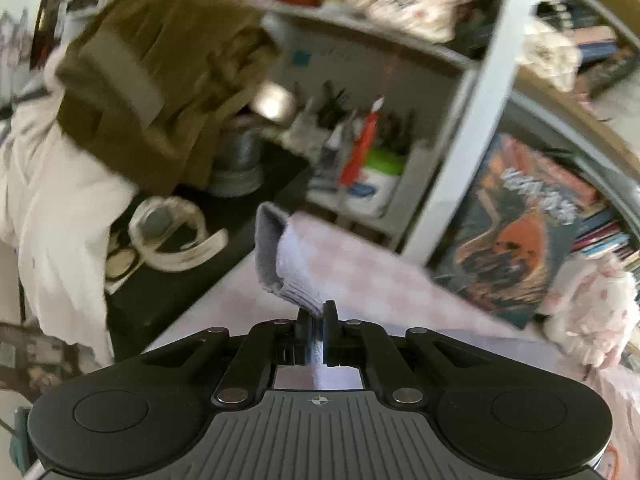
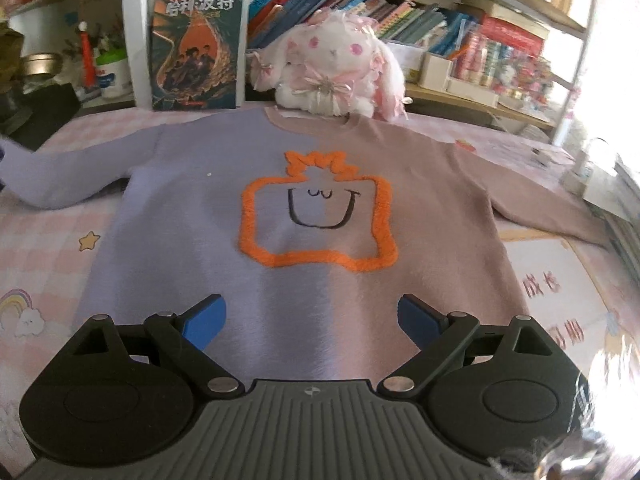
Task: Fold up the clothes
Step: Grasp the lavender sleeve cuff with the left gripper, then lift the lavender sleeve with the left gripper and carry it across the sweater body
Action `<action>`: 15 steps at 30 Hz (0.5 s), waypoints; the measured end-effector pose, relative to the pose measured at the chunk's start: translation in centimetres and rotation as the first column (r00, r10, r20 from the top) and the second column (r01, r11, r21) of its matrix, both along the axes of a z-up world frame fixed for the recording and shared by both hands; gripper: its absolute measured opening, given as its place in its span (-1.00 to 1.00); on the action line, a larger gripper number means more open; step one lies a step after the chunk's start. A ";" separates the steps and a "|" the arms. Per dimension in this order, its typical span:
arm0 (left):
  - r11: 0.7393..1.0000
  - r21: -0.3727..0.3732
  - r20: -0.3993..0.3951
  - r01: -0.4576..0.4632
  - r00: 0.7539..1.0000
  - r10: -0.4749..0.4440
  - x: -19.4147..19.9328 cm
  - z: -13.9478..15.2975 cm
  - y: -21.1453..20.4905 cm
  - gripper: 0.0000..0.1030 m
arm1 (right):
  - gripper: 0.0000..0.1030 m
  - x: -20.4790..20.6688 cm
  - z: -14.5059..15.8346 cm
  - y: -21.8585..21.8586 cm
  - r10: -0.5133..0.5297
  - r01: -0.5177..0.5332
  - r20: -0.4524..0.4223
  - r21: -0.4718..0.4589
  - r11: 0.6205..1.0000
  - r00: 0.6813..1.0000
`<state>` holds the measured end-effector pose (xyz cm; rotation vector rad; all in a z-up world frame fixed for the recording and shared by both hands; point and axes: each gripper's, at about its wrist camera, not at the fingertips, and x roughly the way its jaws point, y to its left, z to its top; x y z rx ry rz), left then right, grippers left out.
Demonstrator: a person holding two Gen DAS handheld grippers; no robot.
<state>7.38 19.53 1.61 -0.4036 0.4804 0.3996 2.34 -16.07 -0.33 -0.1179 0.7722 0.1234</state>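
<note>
A two-tone sweater [image 2: 304, 208], lilac on the left half and dusty pink on the right, lies flat on the pink checked bedspread [image 2: 44, 240] with an orange outlined face on its chest. Its lilac left sleeve [image 2: 72, 176] stretches toward the left edge. In the left wrist view my left gripper [image 1: 316, 320] is shut on that sleeve's ribbed cuff [image 1: 280, 264], which hangs lifted above the bed. My right gripper [image 2: 312, 320] hovers over the sweater's lower hem, open, its blue pads [image 2: 204, 324] wide apart with nothing between them.
A white plush rabbit [image 2: 332, 68] sits just behind the collar, with an illustrated book [image 2: 196, 44] and shelves of books behind. A black side table [image 1: 192, 280] with white headphones [image 1: 172, 240] and draped olive clothing [image 1: 160, 80] stands left of the bed.
</note>
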 end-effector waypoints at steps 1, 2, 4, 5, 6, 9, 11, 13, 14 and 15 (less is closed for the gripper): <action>1.000 0.016 0.008 -0.005 1.000 0.005 -0.1 0.6 -1.3 -0.95 | 0.80 0.4 0.0 -0.9 0.029 -0.029 0.003 0.009 1.000 1.000; 1.000 0.025 0.016 -0.010 1.000 0.010 -0.1 1.3 -2.7 -0.95 | 0.80 0.8 0.1 -1.9 0.058 -0.057 0.000 0.018 0.998 0.998; 0.998 0.057 0.032 0.001 0.999 -0.003 0.0 2.6 -5.7 -0.95 | 0.80 1.5 0.3 -4.2 0.101 -0.100 -0.009 0.055 0.993 0.995; 0.997 0.079 0.038 0.010 0.999 -0.013 0.2 3.1 -7.2 -0.95 | 0.80 1.9 0.4 -5.4 0.120 -0.119 -0.012 0.075 0.990 0.993; 0.995 0.098 0.044 0.018 0.999 -0.023 0.5 3.8 -8.9 -0.95 | 0.80 2.2 0.3 -6.5 0.135 -0.133 -0.014 0.089 0.987 0.991; 0.994 0.106 0.069 0.029 0.997 -0.037 1.5 5.4 -13.0 -0.95 | 0.80 3.1 -0.1 -9.7 0.156 -0.151 -0.034 0.117 0.982 0.987; 0.992 0.117 0.088 0.040 0.995 -0.050 2.4 6.5 -15.5 -0.95 | 0.80 3.7 -0.1 -11.8 0.166 -0.159 -0.039 0.143 0.977 0.985; 0.988 0.140 0.095 0.057 0.993 -0.071 3.6 7.1 -17.9 -0.95 | 0.80 4.0 0.0 -13.8 0.176 -0.167 -0.040 0.169 0.971 0.984; 0.986 0.152 0.098 0.066 0.992 -0.081 4.1 7.4 -19.1 -0.95 | 0.80 4.1 0.0 -14.6 0.178 -0.168 -0.041 0.180 0.969 0.983; 0.985 0.155 0.095 0.073 0.991 -0.089 4.8 7.5 -20.1 -0.95 | 0.80 4.3 0.0 -15.4 0.179 -0.168 -0.041 0.191 0.967 0.983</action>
